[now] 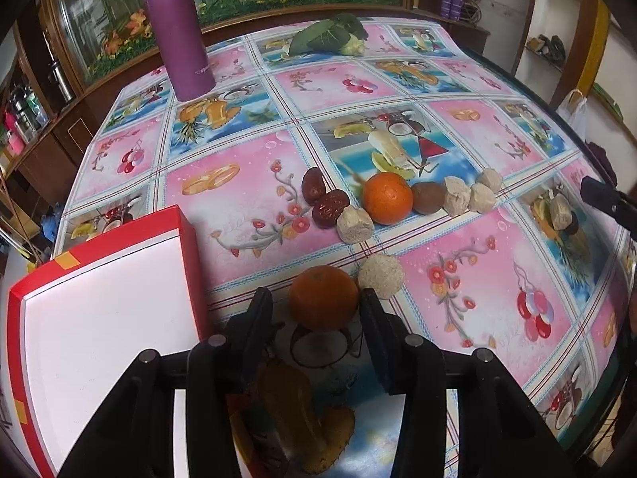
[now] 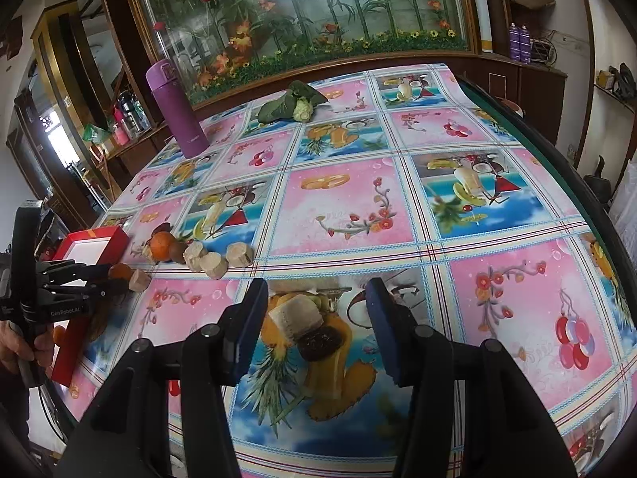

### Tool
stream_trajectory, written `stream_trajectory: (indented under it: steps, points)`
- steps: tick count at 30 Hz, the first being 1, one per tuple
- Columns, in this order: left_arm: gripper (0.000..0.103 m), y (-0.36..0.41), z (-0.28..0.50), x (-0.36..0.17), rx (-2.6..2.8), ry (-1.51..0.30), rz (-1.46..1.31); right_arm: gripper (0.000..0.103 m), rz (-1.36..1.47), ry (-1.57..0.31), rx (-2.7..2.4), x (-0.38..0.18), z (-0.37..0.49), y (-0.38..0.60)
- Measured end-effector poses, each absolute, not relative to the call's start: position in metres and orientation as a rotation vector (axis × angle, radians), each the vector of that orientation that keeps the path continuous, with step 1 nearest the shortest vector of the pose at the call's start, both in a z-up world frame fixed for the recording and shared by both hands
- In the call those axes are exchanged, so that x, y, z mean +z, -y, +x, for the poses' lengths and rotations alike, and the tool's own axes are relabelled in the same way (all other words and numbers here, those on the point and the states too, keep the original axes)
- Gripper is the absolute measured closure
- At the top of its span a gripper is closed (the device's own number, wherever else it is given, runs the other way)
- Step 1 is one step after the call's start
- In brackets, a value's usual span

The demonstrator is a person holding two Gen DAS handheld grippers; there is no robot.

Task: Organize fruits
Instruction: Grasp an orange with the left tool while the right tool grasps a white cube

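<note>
Black fingers of our left gripper [image 1: 316,310] stand apart around an orange [image 1: 323,298] on the tablecloth [image 1: 247,183]; whether the pads touch it we cannot tell. A pale round chunk [image 1: 381,276] sits just beside that orange, and the red box [image 1: 99,318] with its white inside lies to the left. Farther out we see a row: two dark red dates [image 1: 322,199], a second orange [image 1: 387,198], a brown kiwi [image 1: 428,197] and beige chunks [image 1: 469,196]. Our right gripper [image 2: 316,302] hangs open over a beige block [image 2: 295,315] and a dark dried fruit [image 2: 320,341]. A purple flask [image 1: 179,32] stands at the far side.
</note>
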State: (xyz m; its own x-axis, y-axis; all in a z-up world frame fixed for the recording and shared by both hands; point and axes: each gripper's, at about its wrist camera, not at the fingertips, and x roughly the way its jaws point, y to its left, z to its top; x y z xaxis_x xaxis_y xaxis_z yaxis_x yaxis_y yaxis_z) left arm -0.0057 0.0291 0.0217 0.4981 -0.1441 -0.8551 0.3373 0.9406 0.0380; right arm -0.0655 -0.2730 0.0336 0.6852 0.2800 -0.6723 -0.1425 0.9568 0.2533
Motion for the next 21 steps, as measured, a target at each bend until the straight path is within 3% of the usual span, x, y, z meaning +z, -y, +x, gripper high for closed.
stream_trajectory:
  steps: [5, 21]
  points:
    - [0.067, -0.027, -0.002, 0.021, -0.287, -1.012, 0.171, 0.050, 0.142, -0.790, 0.266, 0.032, -0.068, 0.264]
    - [0.068, -0.027, -0.045, 0.028, -0.316, -0.977, 0.054, 0.049, -0.013, -0.834, 0.288, 0.019, -0.059, 0.235]
